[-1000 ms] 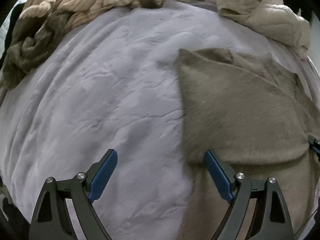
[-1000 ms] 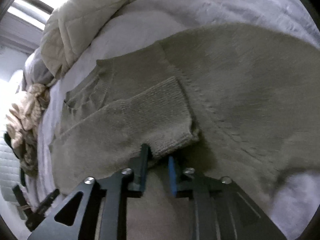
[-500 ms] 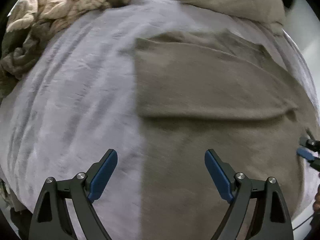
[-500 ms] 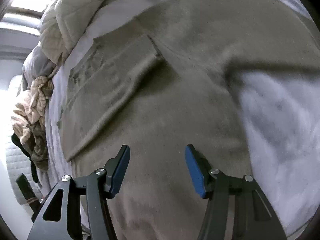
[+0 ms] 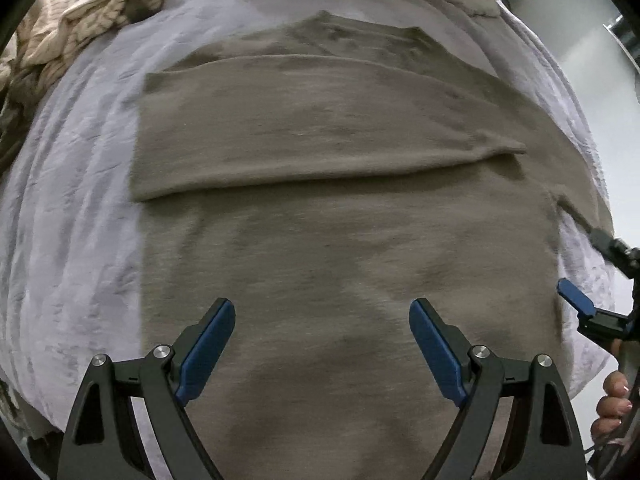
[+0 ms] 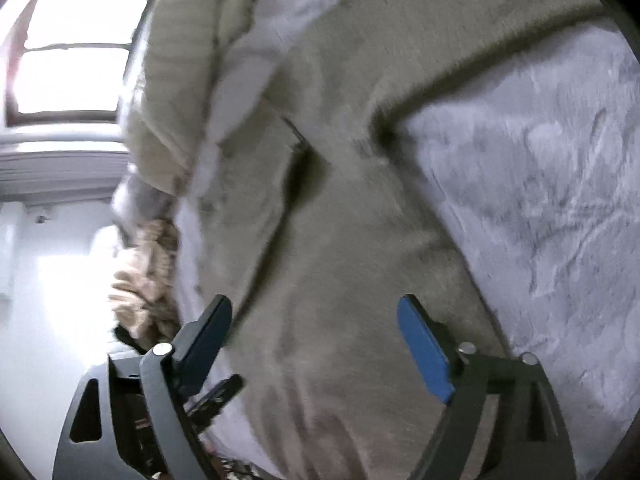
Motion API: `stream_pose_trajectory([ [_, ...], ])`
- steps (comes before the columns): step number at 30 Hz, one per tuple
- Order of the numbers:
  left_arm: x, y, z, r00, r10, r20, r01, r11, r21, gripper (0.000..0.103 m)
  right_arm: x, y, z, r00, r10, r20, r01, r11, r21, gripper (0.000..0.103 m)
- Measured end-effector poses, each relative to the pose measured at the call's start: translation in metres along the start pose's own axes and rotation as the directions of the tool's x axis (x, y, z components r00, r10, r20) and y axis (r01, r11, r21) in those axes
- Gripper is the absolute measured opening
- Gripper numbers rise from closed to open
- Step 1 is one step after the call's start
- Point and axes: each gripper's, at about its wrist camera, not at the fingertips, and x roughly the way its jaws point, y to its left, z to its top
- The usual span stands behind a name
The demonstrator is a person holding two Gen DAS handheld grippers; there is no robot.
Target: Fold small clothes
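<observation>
On the bed's pale grey cover (image 5: 72, 208) a taupe knit sweater (image 5: 340, 248) lies flat, sleeve folded across. Left gripper (image 5: 322, 344) and right gripper (image 6: 314, 350) hover wide, empty. Soft, limp knit; best pinched at hem corners.

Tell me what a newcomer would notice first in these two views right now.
The big grey-brown sweater fills the middle of the pale bedsheet, a sleeve folded flat across its upper part. Both the left gripper and the right gripper hang open above it. A heap of cream striped clothes sits at the far left corner.
</observation>
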Motion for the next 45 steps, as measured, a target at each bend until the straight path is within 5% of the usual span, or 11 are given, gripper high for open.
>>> stream_pose_trajectory([
  [5,0.002,-0.024,0.014,1.0,-0.01,0.005,0.01,1.0,0.009,0.089,-0.005,0.005,0.009,0.999,0.043,0.006,-0.043,0.997,-0.058,0.09],
  [9,0.003,-0.042,0.03,1.0,-0.01,0.026,0.01,1.0,0.019,0.089,-0.009,0.0,0.02,0.994,-0.105,0.013,0.106,0.991,-0.078,0.09],
  [18,0.016,-0.099,0.086,0.993,-0.017,0.12,0.009,0.998,0.064,0.089,-0.058,-0.048,0.051,0.987,-0.129,0.095,0.13,0.991,-0.009,0.09],
  [24,0.057,-0.145,0.123,0.985,0.052,0.167,-0.067,0.994,0.082,0.089,-0.087,-0.073,0.07,0.979,-0.122,0.162,0.119,0.992,0.034,0.09],
  [28,0.09,-0.163,0.12,0.987,0.119,0.11,-0.134,0.98,0.146,0.089,-0.1,-0.084,0.082,0.971,-0.133,0.198,0.123,0.991,0.061,0.09],
  [34,0.068,-0.18,0.102,0.99,0.056,0.126,-0.081,0.975,0.208,0.089,-0.132,-0.121,0.104,0.929,-0.149,0.339,0.087,0.978,0.192,0.09],
  [39,0.063,-0.199,0.086,0.992,0.016,0.126,-0.047,0.968,0.247,0.089,-0.148,-0.168,0.122,0.89,-0.147,0.432,-0.025,0.93,0.368,0.089],
  [42,0.062,-0.203,0.082,0.993,0.003,0.117,-0.034,0.965,0.26,0.089,-0.149,-0.179,0.133,0.879,-0.137,0.456,-0.065,0.914,0.401,0.077],
  [44,0.062,-0.203,0.08,0.993,-0.007,0.114,-0.024,0.963,0.269,0.089,-0.147,-0.184,0.141,0.878,-0.114,0.465,-0.107,0.9,0.423,0.051],
  [45,0.062,-0.204,0.079,0.993,-0.011,0.115,-0.021,0.961,0.276,0.089,-0.145,-0.187,0.142,0.879,-0.096,0.466,-0.133,0.891,0.434,0.017],
])
